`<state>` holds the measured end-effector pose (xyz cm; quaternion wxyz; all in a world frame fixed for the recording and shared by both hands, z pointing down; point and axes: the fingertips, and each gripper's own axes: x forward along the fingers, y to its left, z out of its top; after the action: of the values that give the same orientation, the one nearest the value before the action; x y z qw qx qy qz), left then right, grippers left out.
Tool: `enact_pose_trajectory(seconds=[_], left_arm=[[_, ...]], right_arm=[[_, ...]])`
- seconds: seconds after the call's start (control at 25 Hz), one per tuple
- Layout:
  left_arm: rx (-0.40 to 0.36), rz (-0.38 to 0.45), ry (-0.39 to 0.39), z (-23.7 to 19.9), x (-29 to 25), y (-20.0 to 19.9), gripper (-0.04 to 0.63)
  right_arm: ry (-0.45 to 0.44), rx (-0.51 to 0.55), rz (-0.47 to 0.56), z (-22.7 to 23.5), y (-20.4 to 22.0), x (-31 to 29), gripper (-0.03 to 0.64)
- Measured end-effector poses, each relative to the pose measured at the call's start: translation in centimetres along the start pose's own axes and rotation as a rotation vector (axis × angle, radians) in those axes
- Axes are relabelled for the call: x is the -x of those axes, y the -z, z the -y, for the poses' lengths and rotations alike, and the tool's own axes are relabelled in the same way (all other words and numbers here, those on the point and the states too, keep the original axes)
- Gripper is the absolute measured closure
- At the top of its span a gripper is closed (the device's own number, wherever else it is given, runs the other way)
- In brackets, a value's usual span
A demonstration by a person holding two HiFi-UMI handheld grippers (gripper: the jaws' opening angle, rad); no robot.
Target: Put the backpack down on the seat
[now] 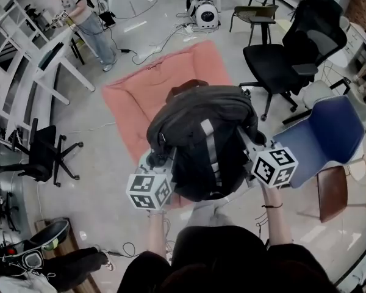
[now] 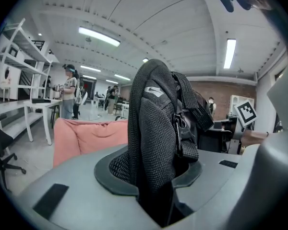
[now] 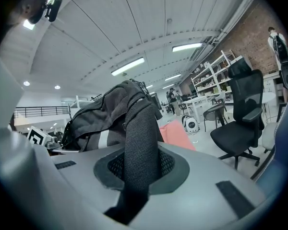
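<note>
Both tongs are clamping backpack (image 1: 201, 133) straps: left tongs (image 1: 163, 159) on one, right tongs (image 1: 251, 144) on the other. Backpack is hanging in the air between them; blue chair (image 1: 329, 133) is standing just right, pink cushion (image 1: 165, 84) is lying on the floor beyond.

No words or numbers are showing legibly anywhere. The backpack (image 2: 156, 128) is carrying a small grey patch (image 2: 154, 91) with a curved, swoosh-like mark and no letters. The left marker cube (image 1: 149, 191) and right marker cube (image 1: 274, 166) are displaying black-and-white square code patterns only.
</note>
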<state>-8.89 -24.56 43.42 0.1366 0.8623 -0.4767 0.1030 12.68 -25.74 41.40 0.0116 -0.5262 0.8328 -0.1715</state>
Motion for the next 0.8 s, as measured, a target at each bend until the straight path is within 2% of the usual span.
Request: enact_pose_trajectory(seconds=[0.28,0.56,0.8], left_arm=[[0.025,-0.063,0.03,-4.4,-6.7,1.4,0.449],[0.04,-0.126,0.024,-8.7,-13.8,3.5,0.449],[0.065,-0.155,0.002,-12.4,-17.4,5.0,0.449]], right_arm=[[0.042,-0.039,-0.04,3.2,1.8,-6.2,0.56],[0.062,-0.077,-0.095,6.7,4.3,-12.7,0.56],[0.062,-0.088,-0.138,7.7,6.0,-17.5,0.56]])
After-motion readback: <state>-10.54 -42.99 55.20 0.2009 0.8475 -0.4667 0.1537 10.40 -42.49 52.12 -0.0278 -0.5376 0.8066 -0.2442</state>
